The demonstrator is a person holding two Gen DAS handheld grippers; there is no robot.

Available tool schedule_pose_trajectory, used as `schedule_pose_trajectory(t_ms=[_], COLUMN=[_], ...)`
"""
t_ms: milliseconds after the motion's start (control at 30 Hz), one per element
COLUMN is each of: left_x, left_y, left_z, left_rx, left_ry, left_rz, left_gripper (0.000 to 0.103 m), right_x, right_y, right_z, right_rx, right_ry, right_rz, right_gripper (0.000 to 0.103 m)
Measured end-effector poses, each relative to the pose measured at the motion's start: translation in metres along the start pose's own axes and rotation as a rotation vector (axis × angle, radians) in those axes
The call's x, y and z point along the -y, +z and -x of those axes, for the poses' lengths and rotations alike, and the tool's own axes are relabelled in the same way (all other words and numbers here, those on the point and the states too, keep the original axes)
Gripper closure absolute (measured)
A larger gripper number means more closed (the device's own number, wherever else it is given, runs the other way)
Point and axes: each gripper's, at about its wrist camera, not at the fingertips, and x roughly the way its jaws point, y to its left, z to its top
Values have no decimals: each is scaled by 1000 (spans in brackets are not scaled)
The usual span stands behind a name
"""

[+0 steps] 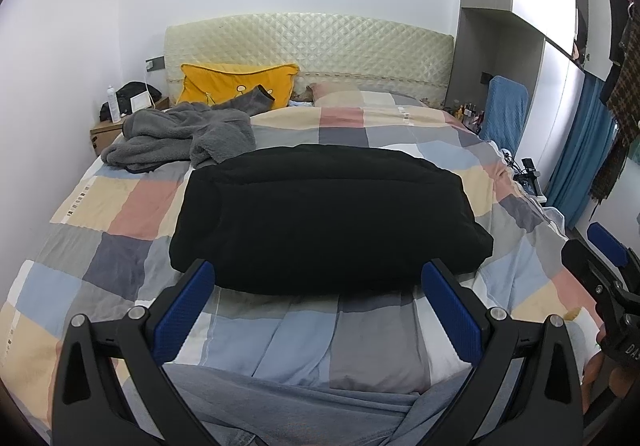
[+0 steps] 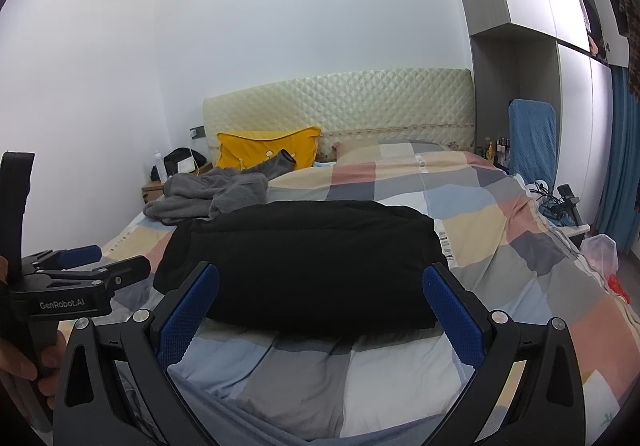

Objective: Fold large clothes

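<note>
Two grippers: both empty, jaws spread wide, clear of all cloth.
Grey fleece garment [image 1: 180, 134]: lay crumpled at far left of bed [image 1: 120, 198], near yellow pillow [image 1: 236, 82]; unfolded.
Black garment [image 1: 324, 218]: lay mid-bed as compact rectangular bundle, edges squared; judged already folded.
Step in hand: judged betw. items, black one done, grey one pending.
Next move req.: reach fwd-left past black bundle, pinch grey fleece at two pts, drag to bare bedding, spread flat.
Left gripper [image 1: 318, 286]: released, fingers level, hovered above near bed edge, aimed at bundle.
Right gripper [image 2: 320, 290]: released, same pose, just beside left unit.
Hand [image 2: 24, 370]: wrapped on left unit's handle.
</note>
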Motion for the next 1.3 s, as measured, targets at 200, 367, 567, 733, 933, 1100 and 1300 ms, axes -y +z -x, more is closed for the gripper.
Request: schedule_pose_trajectory(t_ms=[200,367,567,733,933,1100,1300], left_x=[3,3,5,5,5,7,8], left_y=[0,0,0,0,0,-1,-1], left_z=[0,1,1,2,2,1,0], left_rx=[-3,-5,-7,-6,-9,-8,-10], left_ry=[0,-3,-7,-5,-7,-9,-8], left_rz=[-5,-5,-10,-10,-11,-12,-12], left_gripper=[0,0,0,0,0,0,0], right_x=[-1,-1,-1,-2,-2,-3,-3], right_y=[-1,-1,-1,-1,-1,-1,-1], right_z=[1,1,1,1,1,1,1], right_rx=[-3,-8,-5,-5,-6,-5,-6], right_ry=[-1,0,0,0,0,0,0], right_rz=[0,-1,0,-1,1,2,1], right_gripper=[0,0,0,0,0,0,0])
